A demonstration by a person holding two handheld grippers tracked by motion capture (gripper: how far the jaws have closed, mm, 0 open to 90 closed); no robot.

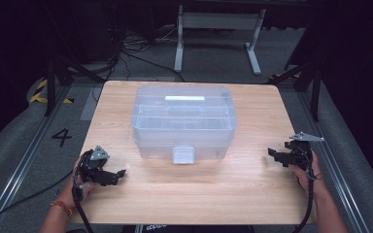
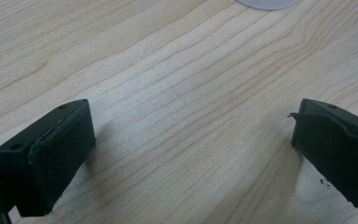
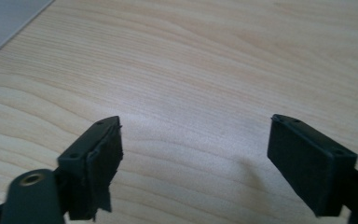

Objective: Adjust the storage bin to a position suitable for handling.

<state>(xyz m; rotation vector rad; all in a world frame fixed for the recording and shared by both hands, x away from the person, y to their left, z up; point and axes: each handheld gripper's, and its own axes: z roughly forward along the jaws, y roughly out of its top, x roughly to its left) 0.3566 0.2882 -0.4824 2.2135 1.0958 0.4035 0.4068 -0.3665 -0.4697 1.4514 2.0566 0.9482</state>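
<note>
A clear plastic box (image 1: 183, 121) with a closed lid, a white handle on top and a front latch (image 1: 183, 155) stands in the middle of the wooden table (image 1: 223, 189). My left gripper (image 1: 119, 173) rests low at the table's front left, held by a hand, jaws pointing right toward the box. In the left gripper view its jaws stand wide apart over bare wood, gripper (image 2: 191, 140) open and empty. My right gripper (image 1: 273, 154) hovers at the right edge, jaws pointing left. Its own view shows the gripper (image 3: 196, 154) open with only wood between the pads.
A rim of the clear box (image 2: 268, 3) peeks in at the top of the left gripper view. Beyond the table stand a white desk frame (image 1: 218, 34), floor cables and black tripod legs (image 1: 53, 77). Metal rails run along both sides of the table.
</note>
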